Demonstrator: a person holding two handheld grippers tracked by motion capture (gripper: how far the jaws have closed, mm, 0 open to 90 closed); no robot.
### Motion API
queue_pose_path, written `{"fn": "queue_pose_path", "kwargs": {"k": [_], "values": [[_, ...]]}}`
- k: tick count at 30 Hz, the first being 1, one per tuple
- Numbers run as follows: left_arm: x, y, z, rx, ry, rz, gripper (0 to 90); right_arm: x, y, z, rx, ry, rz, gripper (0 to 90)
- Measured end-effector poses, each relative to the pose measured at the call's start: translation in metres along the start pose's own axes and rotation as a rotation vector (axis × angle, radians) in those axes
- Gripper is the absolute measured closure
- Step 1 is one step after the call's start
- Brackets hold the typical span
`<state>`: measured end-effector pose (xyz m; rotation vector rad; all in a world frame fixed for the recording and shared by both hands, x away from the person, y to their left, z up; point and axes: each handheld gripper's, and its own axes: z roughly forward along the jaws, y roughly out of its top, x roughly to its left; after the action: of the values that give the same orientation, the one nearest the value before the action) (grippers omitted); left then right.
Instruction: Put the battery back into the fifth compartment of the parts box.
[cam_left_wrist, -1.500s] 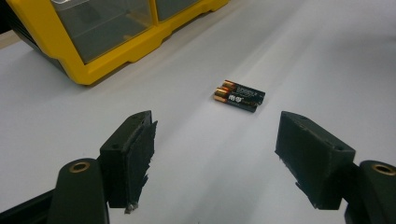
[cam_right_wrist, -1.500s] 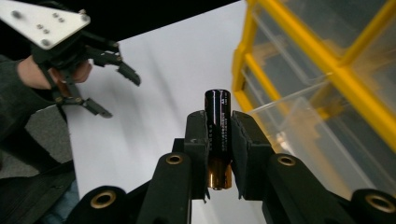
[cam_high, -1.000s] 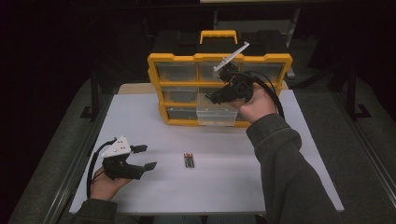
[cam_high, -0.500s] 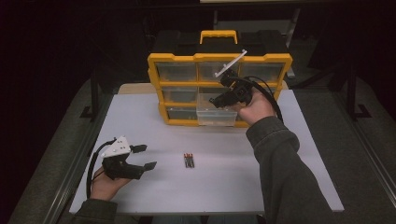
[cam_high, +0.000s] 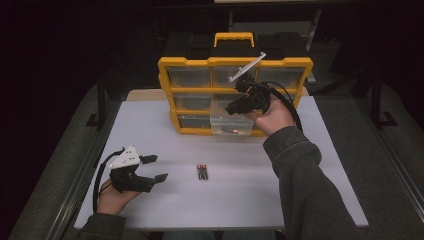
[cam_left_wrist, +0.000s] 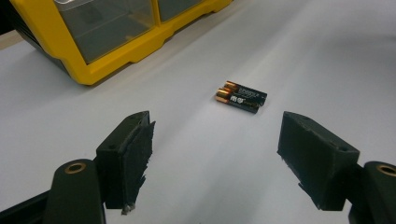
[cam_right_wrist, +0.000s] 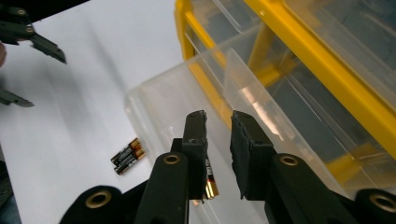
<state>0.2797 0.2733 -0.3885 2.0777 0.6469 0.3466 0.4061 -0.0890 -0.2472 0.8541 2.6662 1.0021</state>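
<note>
Right gripper view: right gripper (cam_right_wrist: 219, 135) nearly clenched, empty, over open drawer (cam_right_wrist: 154, 107); battery (cam_right_wrist: 211, 182) lengthwise inside.

The left tongs (cam_high: 154, 168) sit low at the lower left of the high view, held in a hand (cam_high: 114, 195) with the palm up, jaws spread wide with nothing between them. The right tongs (cam_high: 233, 108) are at the upper centre, raised on a sleeved forearm (cam_high: 300, 175) reaching up from the bottom right. Their jaws stand close together with a narrow gap, tilted downward.
</note>
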Motion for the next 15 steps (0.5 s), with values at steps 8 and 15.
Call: {"fn": "queue_pose_path", "kwargs": {"k": [8, 15], "values": [[-0.001, 0.000, 0.000, -0.006, -0.001, -0.008, 25.9, 0.022, 0.002, -0.015, -0.051, 0.016, -0.026, 76.0], [-0.002, 0.001, 0.000, -0.010, -0.003, -0.008, 26.1, 0.050, -0.004, -0.015, -0.053, 0.053, -0.050, 75.8]]}}
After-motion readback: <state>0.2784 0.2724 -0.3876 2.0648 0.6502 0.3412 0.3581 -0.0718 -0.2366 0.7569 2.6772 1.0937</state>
